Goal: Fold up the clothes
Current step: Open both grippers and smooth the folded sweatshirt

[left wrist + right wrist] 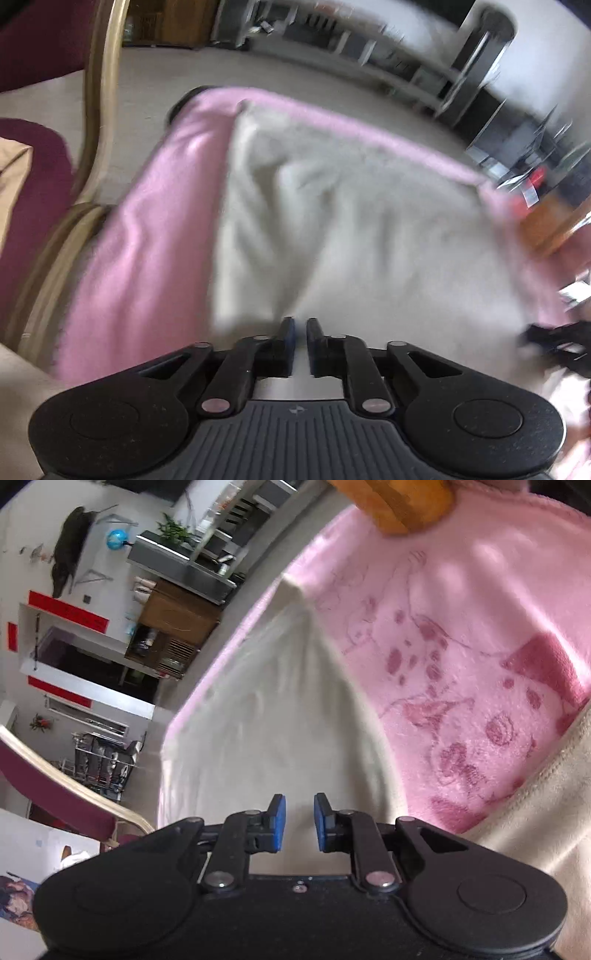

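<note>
Shelving and cabinets line the room beyond both claws, with a maroon chair off to the left claw's left. Ahead of each claw spreads a pink blanket over the surface, and a cream garment lies on it, reaching from just under the fingertips forward. Left claw points level over the cloth, its pads nearly together, gripping nothing visible. Right claw, rolled sideways, hovers slightly spread over the cream fabric.

Black linkage left gripper and right gripper, blue pads, silver rivets.
</note>
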Motion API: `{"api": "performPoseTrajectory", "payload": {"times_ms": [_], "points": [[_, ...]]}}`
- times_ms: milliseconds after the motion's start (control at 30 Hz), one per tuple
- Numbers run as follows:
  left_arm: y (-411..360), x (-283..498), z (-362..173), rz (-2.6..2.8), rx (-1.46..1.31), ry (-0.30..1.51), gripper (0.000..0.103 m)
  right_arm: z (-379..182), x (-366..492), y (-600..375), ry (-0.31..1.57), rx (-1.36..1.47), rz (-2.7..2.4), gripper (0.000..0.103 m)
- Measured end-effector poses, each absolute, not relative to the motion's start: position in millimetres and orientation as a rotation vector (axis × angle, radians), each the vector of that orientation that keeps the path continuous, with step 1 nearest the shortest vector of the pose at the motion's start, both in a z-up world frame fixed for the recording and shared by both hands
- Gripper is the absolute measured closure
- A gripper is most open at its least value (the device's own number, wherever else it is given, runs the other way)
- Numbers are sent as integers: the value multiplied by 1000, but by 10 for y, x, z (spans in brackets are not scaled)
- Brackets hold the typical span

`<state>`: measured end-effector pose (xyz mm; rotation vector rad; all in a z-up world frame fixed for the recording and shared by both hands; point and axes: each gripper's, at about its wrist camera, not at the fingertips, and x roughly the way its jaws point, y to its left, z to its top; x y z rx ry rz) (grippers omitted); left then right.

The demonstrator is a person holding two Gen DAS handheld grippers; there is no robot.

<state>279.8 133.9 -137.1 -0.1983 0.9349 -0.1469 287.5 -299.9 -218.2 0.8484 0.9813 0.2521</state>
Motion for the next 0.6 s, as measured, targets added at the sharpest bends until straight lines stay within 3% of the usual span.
{"api": "performPoseTrajectory", "payload": {"times_ms": [233,367,600], "points": [[1342,2704,-1303,73,29,918,91,-2148,2736,-3359,928,874,69,103],[1304,2582,-1299,221,150,934,93,-1911,2536,-3300,922,725,-92,100],[1346,1980,-861,121,-29,845,92,-1244,1829,-3140,878,657,-11,87]]}}
